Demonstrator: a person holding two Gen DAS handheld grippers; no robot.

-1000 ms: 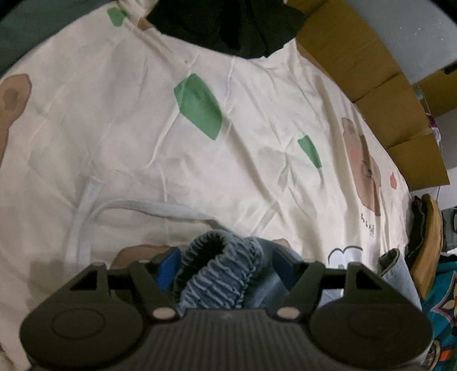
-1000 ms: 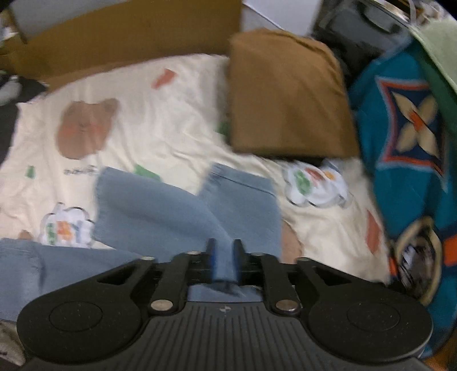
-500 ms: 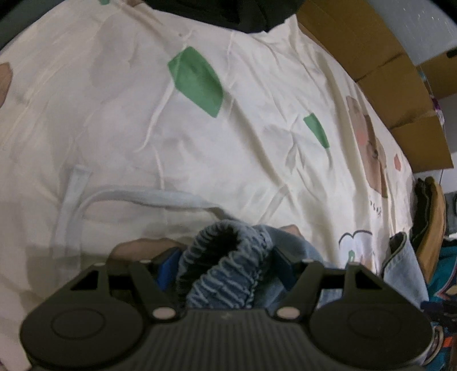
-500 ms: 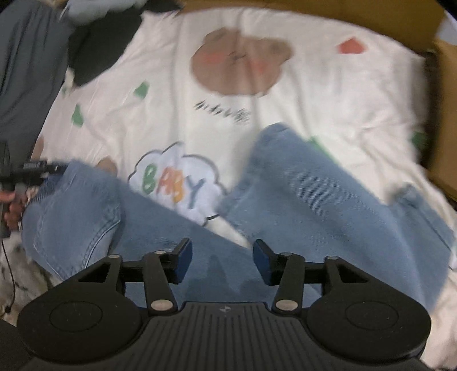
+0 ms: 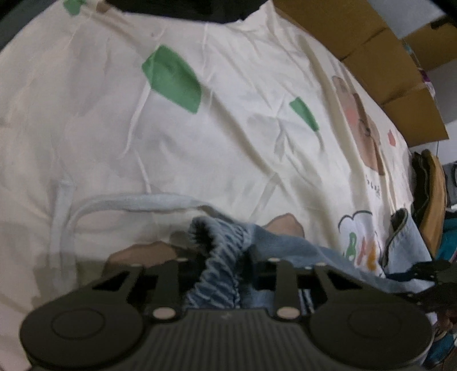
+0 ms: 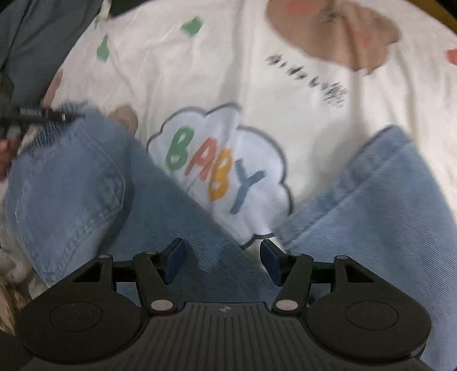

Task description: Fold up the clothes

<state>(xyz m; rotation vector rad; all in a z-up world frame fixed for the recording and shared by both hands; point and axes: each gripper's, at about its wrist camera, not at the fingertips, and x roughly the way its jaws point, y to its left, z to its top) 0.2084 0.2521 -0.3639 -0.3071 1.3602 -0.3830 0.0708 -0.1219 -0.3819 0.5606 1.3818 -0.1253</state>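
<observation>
Light blue jeans (image 6: 85, 182) lie spread on a cream bedsheet (image 6: 200, 71), one leg running to the right (image 6: 371, 199). My left gripper (image 5: 222, 265) is shut on the jeans' ribbed elastic waistband (image 5: 220, 256), which bunches up between its fingers. The jeans' pale drawstring (image 5: 114, 202) loops over the sheet in front of it. My right gripper (image 6: 222, 256) is open and empty, low over the crotch of the jeans. The left gripper also shows at the left edge of the right wrist view (image 6: 42, 117), on the waistband.
The sheet (image 5: 228, 142) has green patches, bears and a "BABY" cloud (image 6: 217, 171). Cardboard boxes (image 5: 385, 57) line the far edge. A brown folded garment (image 5: 434, 199) lies at the right. Dark clothing (image 5: 185, 8) lies at the top.
My right gripper let go of the jeans' leg hem, opened and swung left toward the waist end. My left gripper kept its hold on the waistband and closed more tightly.
</observation>
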